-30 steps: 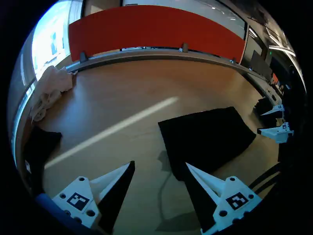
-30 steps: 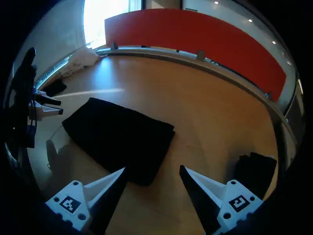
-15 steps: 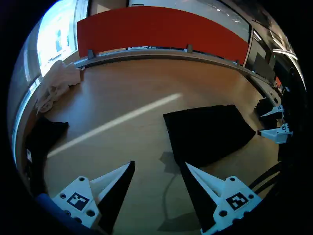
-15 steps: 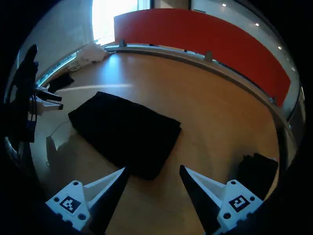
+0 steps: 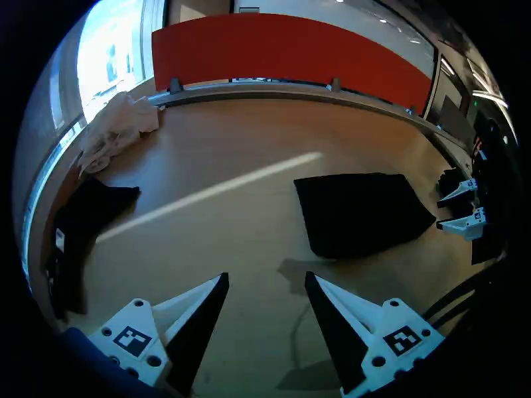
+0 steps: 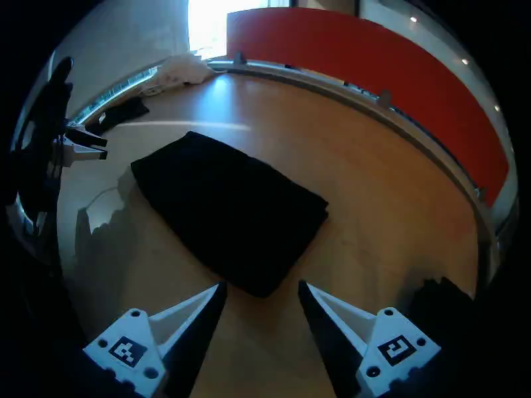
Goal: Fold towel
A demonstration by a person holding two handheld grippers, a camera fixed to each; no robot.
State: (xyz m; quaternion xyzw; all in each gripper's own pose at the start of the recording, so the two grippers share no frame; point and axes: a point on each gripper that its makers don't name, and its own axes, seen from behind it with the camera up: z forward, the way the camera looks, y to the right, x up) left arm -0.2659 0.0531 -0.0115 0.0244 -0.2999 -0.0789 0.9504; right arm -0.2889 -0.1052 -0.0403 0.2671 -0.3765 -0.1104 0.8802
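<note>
Hovering over the wooden tabletop (image 5: pixel 219 152), the left hand-held gripper (image 5: pixel 265 278) has its two fingers spread wide, with nothing between them. Just ahead of it and off to its right, the black towel (image 5: pixel 362 212) lies folded flat into a thick rectangle. Beyond the towel's right edge, the right hand-held gripper (image 5: pixel 464 209) shows farther off. To the left lies a dark cloth (image 5: pixel 86 212), ahead of that is a heap of pale cloth (image 5: pixel 116 129), and a red panel (image 5: pixel 292 50) stands along the far edge.

In the right gripper view, the right hand-held gripper (image 6: pixel 261 285) is likewise released and empty. The near corner of the towel (image 6: pixel 229 209) lies just ahead of its fingertips, and the rest stretches away to the left. A dark bundle (image 6: pixel 445 298) sits close on its right. Far to its left are the tips of the left hand-held gripper (image 6: pixel 83 142), and beyond them the dark cloth (image 6: pixel 119 113) and the pale cloth (image 6: pixel 182 66).
</note>
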